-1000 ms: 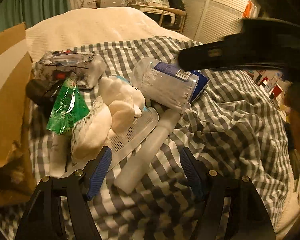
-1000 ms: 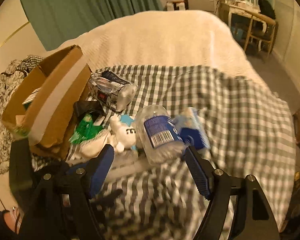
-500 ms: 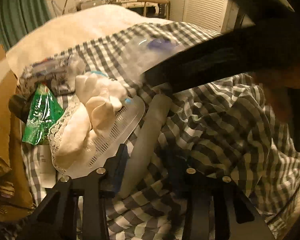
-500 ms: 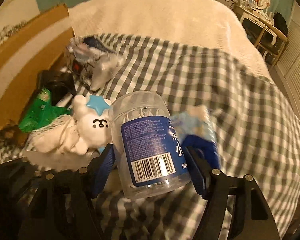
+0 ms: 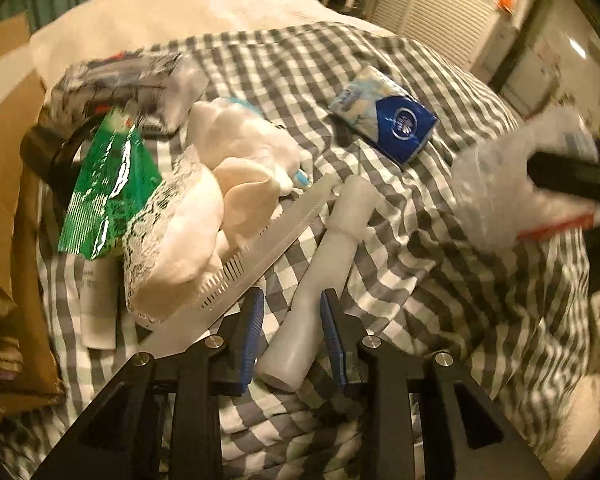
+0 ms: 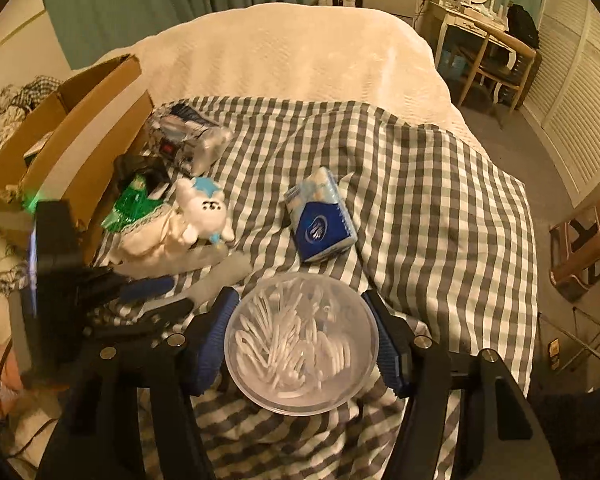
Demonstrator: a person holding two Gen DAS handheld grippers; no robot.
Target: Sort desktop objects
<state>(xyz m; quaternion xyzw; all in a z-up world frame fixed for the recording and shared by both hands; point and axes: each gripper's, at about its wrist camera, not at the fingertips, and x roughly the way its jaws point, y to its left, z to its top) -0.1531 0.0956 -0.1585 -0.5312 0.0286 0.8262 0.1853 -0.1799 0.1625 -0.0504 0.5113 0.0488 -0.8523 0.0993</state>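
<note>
Left hand-held gripper (image 5: 292,320) pinches the white tube (image 5: 320,280) low on its body, for lifting off the checked bedcover (image 6: 440,200). Right hand-held gripper (image 6: 302,336), jaws closing, clamps the clear cotton-swab jar (image 6: 302,340), apparently raised. Beyond: tissue pack (image 6: 320,216), plush toy (image 6: 204,212), cardboard box (image 6: 72,120), probably the sorting bin.

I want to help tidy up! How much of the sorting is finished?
Not much looks done: the cardboard box seems to hold a few things. In hand: the right gripper is closing on the cotton swab jar, and the left gripper squeezes the white bottle. Left: plush toy, tissue pack, comb, green packet.
</note>
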